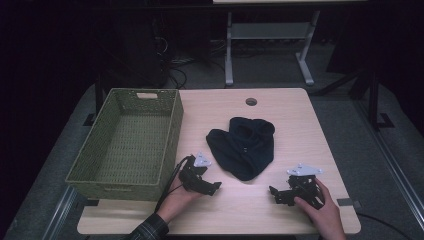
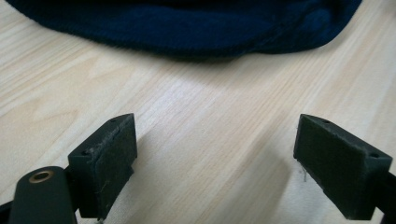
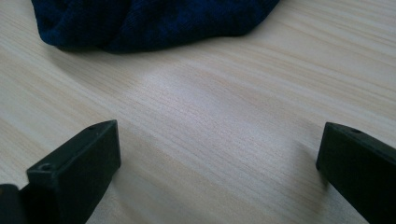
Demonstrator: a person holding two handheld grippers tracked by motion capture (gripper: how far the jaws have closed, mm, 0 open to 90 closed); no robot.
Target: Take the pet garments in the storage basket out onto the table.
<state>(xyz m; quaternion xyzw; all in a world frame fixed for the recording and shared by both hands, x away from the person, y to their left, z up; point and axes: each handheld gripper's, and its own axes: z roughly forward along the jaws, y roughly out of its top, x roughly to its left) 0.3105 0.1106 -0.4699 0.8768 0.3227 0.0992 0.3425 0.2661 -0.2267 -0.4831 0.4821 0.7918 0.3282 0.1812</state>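
A dark navy knitted garment [image 1: 243, 145] lies crumpled in the middle of the wooden table [image 1: 295, 120]. My left gripper [image 1: 212, 187] rests low on the table just left of the garment's near edge, open and empty. My right gripper [image 1: 275, 194] sits near the front right, also open, pointing left toward the cloth. In the left gripper view the garment [image 2: 196, 23] spans the top beyond the left gripper [image 2: 217, 168], whose jaws stand wide apart. In the right gripper view the garment [image 3: 144, 21] lies at the upper left, ahead of the right gripper [image 3: 217, 168], with bare wood between.
A green woven basket [image 1: 172, 135] stands empty on the table's left side, close beside my left hand. A round cable hole [image 1: 251, 102] sits near the far edge. Beyond the table are a white desk frame [image 1: 267, 35] and cables on the floor.
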